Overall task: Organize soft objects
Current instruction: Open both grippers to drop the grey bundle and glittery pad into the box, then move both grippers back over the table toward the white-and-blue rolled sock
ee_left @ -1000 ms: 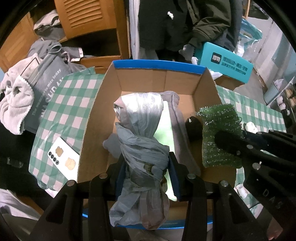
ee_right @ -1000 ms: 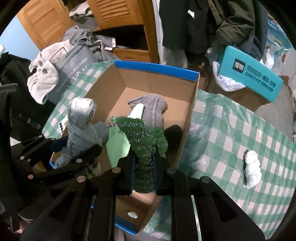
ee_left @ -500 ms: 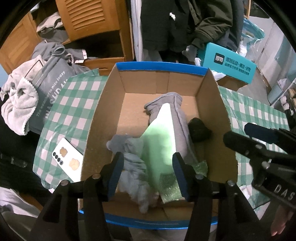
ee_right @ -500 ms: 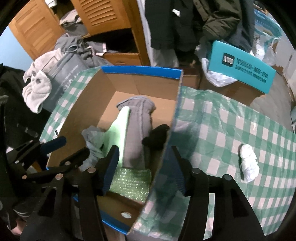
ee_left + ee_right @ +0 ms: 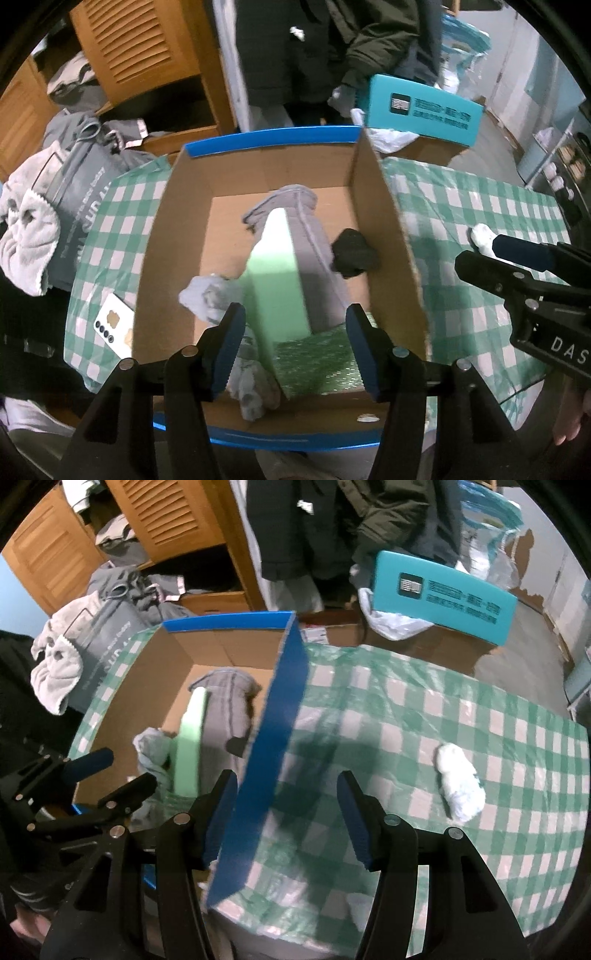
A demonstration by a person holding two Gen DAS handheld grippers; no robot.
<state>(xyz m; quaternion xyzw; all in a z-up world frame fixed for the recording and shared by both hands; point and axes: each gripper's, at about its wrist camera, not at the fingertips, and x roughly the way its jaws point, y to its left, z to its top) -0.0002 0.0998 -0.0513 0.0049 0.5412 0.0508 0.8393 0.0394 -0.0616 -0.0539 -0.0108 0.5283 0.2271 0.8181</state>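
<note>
A cardboard box (image 5: 273, 134) with a blue rim stands on the green checked tablecloth (image 5: 424, 709). Inside lie a grey garment (image 5: 314, 236), a pale green foam sheet (image 5: 275, 273), a black lump (image 5: 354, 253), a grey-blue bundle (image 5: 207, 295) and a sparkly green pad (image 5: 317, 358). My left gripper (image 5: 295, 314) hovers over the box's near end; its jaws are opening and the pads touch nothing. My right gripper (image 5: 286, 779) stands open and empty above the box's right wall (image 5: 280, 720). A white crumpled wad (image 5: 460, 784) lies on the cloth to its right.
A white phone-like slab (image 5: 114, 325) lies on the cloth left of the box. A grey bag with a pale towel (image 5: 29, 236) sits off the table's left side. A teal carton (image 5: 424, 110) and a wooden cabinet (image 5: 140, 55) stand behind. The table's near edge curves close below.
The left gripper let go of the grey-blue bundle and the right let go of the green pad; both now lie in the box. The right gripper slid right, over the box wall.
</note>
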